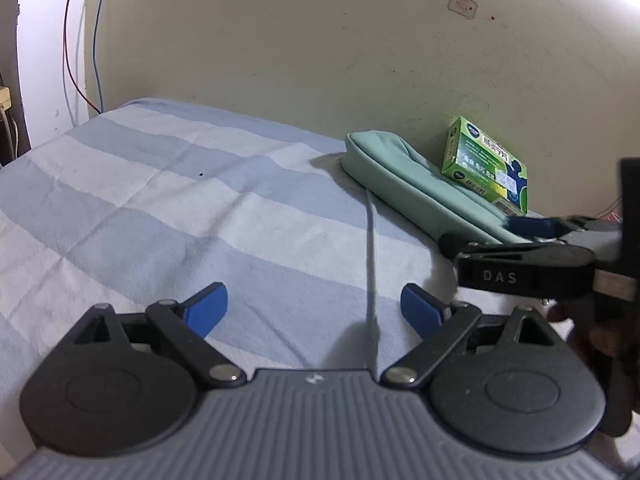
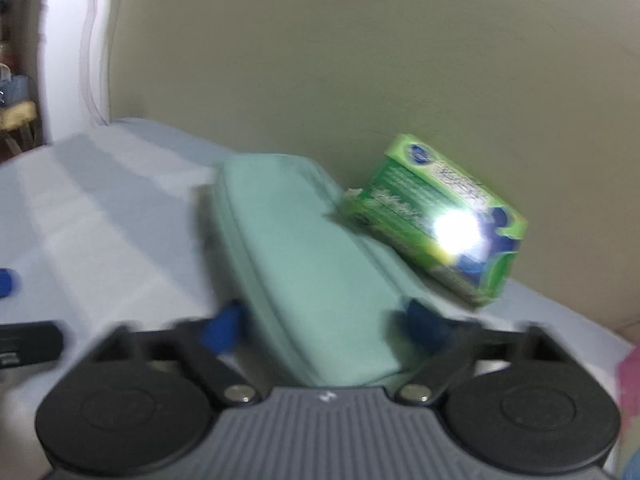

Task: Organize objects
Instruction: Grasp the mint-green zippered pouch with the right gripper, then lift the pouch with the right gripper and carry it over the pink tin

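A long mint-green pouch (image 1: pixel 404 176) lies on the striped bed sheet (image 1: pixel 160 208) by the wall, with a green box (image 1: pixel 486 164) leaning on its far side. My left gripper (image 1: pixel 314 310) is open and empty above the sheet, left of the pouch. My right gripper (image 2: pixel 324 326) is open with its blue pads on either side of the pouch's near end (image 2: pixel 320 280); the view is blurred, so contact is unclear. The green box (image 2: pixel 436 220) sits behind the pouch in that view. The right gripper also shows at the right edge of the left wrist view (image 1: pixel 532 248).
A cream wall (image 1: pixel 320 60) runs close behind the pouch and box. Red and blue cables (image 1: pixel 80 40) hang at the far left corner. The bed sheet stretches left of the pouch. Something pink (image 2: pixel 630 372) shows at the right edge.
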### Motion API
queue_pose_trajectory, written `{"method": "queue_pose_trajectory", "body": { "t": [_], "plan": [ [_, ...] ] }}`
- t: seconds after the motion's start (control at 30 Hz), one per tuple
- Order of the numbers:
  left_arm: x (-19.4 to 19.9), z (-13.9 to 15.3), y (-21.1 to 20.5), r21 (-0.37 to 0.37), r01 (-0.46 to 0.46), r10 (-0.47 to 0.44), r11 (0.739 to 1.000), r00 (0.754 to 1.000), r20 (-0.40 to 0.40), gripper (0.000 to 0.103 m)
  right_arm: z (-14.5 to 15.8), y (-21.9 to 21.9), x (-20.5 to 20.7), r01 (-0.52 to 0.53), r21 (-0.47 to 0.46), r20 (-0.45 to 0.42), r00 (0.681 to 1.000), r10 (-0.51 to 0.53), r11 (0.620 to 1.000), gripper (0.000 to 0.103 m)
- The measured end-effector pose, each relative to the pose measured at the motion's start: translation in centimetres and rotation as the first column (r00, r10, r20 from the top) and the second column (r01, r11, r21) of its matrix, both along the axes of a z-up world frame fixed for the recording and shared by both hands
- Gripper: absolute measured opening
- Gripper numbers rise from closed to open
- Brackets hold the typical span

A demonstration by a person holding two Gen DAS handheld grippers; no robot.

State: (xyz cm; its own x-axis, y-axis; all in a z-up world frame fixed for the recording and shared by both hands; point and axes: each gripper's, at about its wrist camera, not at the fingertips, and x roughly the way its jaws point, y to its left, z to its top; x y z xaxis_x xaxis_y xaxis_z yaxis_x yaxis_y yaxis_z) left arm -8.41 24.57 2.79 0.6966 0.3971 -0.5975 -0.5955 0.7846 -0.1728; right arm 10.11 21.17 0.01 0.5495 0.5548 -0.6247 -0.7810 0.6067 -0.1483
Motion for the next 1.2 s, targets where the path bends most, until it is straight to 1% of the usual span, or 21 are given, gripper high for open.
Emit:
{"method": "queue_pose_trajectory", "body": {
  "t": [0.07, 0.1, 0.17, 0.27, 0.33, 0.43, 0.5, 0.57, 0.63, 0.67, 0.7, 0.73, 0.77, 0.8, 0.87, 0.93, 0.97, 1.03, 1.1, 1.17, 1.2],
  "plan": [
    [-0.3, 0.0, 0.3, -0.009, -0.018, 0.019, 1.0, 1.0, 0.011, 0.095, 0.1, -0.2, -2.0, -0.044, -0.052, 0.052, 0.998, 0.047, 0.998, 0.04],
    [-0.4, -0.1, 0.6, -0.017, -0.028, 0.029, 0.999, 0.999, 0.018, 0.095, 0.1, -0.5, -3.1, -0.053, -0.083, 0.086, 0.995, 0.06, 0.995, 0.036],
    [-0.7, -0.1, 1.3, -0.031, -0.046, 0.047, 0.998, 0.998, 0.036, 0.095, -0.1, -1.7, -5.0, -0.072, -0.127, 0.133, 0.987, 0.089, 0.989, 0.033],
    [-1.3, 0.0, 2.0, -0.063, -0.057, 0.062, 0.996, 0.996, 0.071, 0.095, 0.2, -5.1, -7.6, -0.081, -0.131, 0.135, 0.986, 0.098, 0.988, 0.033],
    [-1.7, 0.0, 2.4, -0.091, -0.044, 0.054, 0.995, 0.993, 0.104, 0.095, 0.3, -8.8, -10.0, -0.087, -0.131, 0.129, 0.986, 0.104, 0.988, 0.033],
    [-1.7, -0.1, 2.3, -0.116, 0.013, 0.003, 0.993, 0.99, 0.138, 0.095, 0.4, -15.7, -14.0, -0.086, -0.132, 0.128, 0.986, 0.103, 0.987, 0.034],
    [-1.6, 0.0, 1.5, -0.089, 0.048, -0.035, 0.995, 0.99, 0.138, 0.095, 0.5, -19.7, -16.4, -0.062, -0.129, 0.13, 0.988, 0.079, 0.99, 0.035],
    [-1.4, 0.2, 0.3, -0.031, 0.083, -0.078, 0.996, 0.988, 0.136, 0.095, 0.6, -24.2, -18.8, -0.024, -0.126, 0.124, 0.991, 0.04, 0.992, 0.037],
    [-1.2, 0.4, -1.2, 0.034, 0.135, -0.138, 0.99, 0.983, 0.121, 0.095, 0.5, -28.0, -20.9, 0.009, -0.13, 0.133, 0.991, 0.008, 0.992, 0.043],
    [-1.0, 0.4, -1.8, 0.068, 0.155, -0.161, 0.986, 0.981, 0.106, 0.095, 0.5, -29.8, -22.0, 0.031, -0.12, 0.143, 0.99, -0.013, 0.992, 0.049],
    [-0.7, 0.5, -2.6, 0.107, 0.172, -0.182, 0.979, 0.979, 0.087, 0.095, 0.8, -31.4, -23.0, 0.047, -0.09, 0.148, 0.988, -0.033, 0.995, 0.056],
    [-0.5, 0.5, -3.4, 0.146, 0.191, -0.202, 0.971, 0.977, 0.067, 0.095, 1.3, -33.2, -24.1, 0.055, -0.028, 0.149, 0.988, -0.05, 0.998, 0.059],
    [-0.4, 0.4, -4.1, 0.172, 0.207, -0.218, 0.963, 0.975, 0.049, 0.095, 1.7, -34.3, -24.2, 0.067, 0.026, 0.122, 0.99, -0.07, 0.997, 0.068],
    [-0.3, 0.5, -4.7, 0.176, 0.224, -0.234, 0.958, 0.972, 0.036, 0.095, 2.1, -35.6, -24.5, 0.081, 0.086, 0.079, 0.993, -0.088, 0.993, 0.072],
    [-0.6, 0.8, -5.9, 0.113, 0.293, -0.3, 0.949, 0.953, 0.05, 0.093, 2.5, -38.3, -24.7, 0.124, 0.218, 0.0, 0.992, -0.127, 0.968, 0.072],
    [-1.0, 1.3, -7.8, 0.064, 0.372, -0.376, 0.926, 0.922, 0.091, 0.092, 2.5, -40.2, -23.8, 0.188, 0.309, -0.096, 0.981, -0.166, 0.932, 0.072],
    [-1.1, 1.6, -8.8, 0.053, 0.403, -0.406, 0.914, 0.908, 0.104, 0.092, 2.3, -40.9, -23.0, 0.231, 0.346, -0.162, 0.969, -0.184, 0.91, 0.072],
    [-1.0, 2.0, -11.0, 0.027, 0.471, -0.471, 0.882, 0.874, 0.118, 0.092, 1.7, -42.1, -21.6, 0.31, 0.389, -0.28, 0.937, -0.209, 0.867, 0.071],
    [-0.5, 2.2, -12.8, 0.012, 0.515, -0.513, 0.857, 0.851, 0.108, 0.092, 1.2, -42.8, -20.5, 0.357, 0.424, -0.357, 0.91, -0.209, 0.832, 0.071],
    [0.0, 2.2, -14.3, 0.019, 0.531, -0.531, 0.847, 0.843, 0.09, 0.092, 0.7, -43.0, -19.8, 0.37, 0.441, -0.395, 0.898, -0.194, 0.818, 0.071],
    [0.3, 2.0, -14.8, 0.02, 0.531, -0.531, 0.847, 0.844, 0.078, 0.093, 0.7, -42.6, -19.6, 0.367, 0.436, -0.391, 0.899, -0.195, 0.822, 0.071]
  ]
}}
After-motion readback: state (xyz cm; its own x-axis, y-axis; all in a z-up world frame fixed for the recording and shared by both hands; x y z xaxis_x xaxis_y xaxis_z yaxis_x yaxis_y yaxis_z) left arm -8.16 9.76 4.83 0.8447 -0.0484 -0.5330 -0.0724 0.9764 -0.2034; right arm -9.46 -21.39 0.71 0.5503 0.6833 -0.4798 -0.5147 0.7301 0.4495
